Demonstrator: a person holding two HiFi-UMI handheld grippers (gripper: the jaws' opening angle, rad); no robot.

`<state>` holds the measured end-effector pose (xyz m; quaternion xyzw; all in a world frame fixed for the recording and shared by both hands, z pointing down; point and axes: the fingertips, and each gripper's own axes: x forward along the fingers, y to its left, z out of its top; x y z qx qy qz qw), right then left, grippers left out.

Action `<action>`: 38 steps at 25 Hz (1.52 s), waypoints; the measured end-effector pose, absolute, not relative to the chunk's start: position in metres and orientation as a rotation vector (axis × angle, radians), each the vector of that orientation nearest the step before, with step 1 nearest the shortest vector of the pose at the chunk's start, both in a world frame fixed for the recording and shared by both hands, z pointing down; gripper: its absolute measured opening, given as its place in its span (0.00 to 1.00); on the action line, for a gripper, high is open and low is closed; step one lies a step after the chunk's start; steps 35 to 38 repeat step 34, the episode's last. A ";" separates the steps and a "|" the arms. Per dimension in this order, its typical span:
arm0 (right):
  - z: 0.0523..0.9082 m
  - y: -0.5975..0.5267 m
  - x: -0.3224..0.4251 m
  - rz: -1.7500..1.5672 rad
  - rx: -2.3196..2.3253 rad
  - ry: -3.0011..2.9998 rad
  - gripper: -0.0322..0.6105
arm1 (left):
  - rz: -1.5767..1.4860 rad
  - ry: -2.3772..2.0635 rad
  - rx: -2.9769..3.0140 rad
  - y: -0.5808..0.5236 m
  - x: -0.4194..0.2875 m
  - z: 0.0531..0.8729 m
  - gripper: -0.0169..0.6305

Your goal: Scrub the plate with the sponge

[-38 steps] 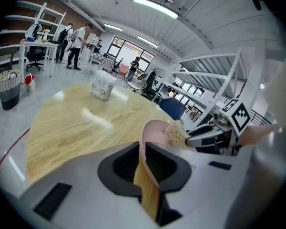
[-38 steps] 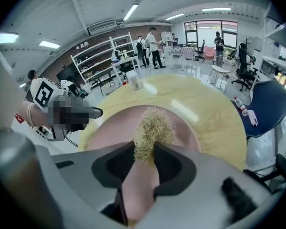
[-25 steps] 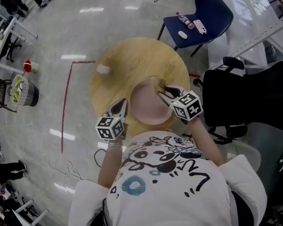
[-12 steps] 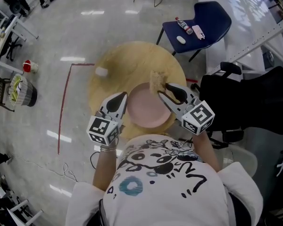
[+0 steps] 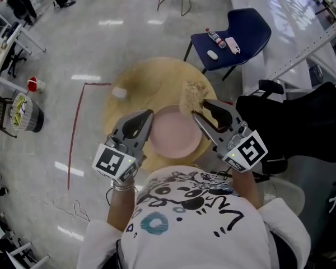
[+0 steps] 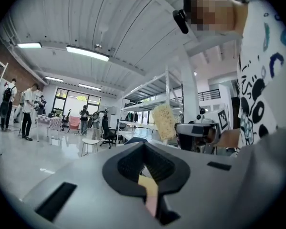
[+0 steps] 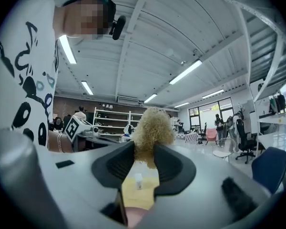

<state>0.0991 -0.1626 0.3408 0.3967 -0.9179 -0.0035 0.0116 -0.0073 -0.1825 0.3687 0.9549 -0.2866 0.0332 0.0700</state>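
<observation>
Overhead, right tool [image 5: 197, 109] pinching sponge [image 5: 191, 94], left tool [image 5: 147, 117] seemingly pressed together, pink plate [image 5: 173, 136].

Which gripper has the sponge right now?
The right gripper: its jaws are clamped on the sponge, by the plate's far edge. The left gripper has no sponge; its jaws are together beside the plate's left rim.

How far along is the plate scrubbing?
Done: the sponge is clamped in the right gripper. In hand: it is held up beyond the pink plate, not touching it. Left: bringing it down and scrubbing; the plate shows no suds. The left gripper is shut and empty.
</observation>
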 end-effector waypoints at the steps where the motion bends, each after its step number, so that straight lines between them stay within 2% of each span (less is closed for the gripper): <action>1: 0.336 -0.162 0.101 -0.036 1.240 -2.861 0.25 | 0.072 -0.850 2.880 -0.182 -0.005 0.362 0.05; 10: 0.302 -0.154 0.096 -0.226 1.263 -2.837 0.25 | 0.001 -0.790 2.971 -0.177 0.002 0.327 0.05; 38: 0.299 -0.150 0.093 -0.220 1.232 -2.888 0.25 | 0.032 -0.738 2.985 -0.174 0.000 0.332 0.05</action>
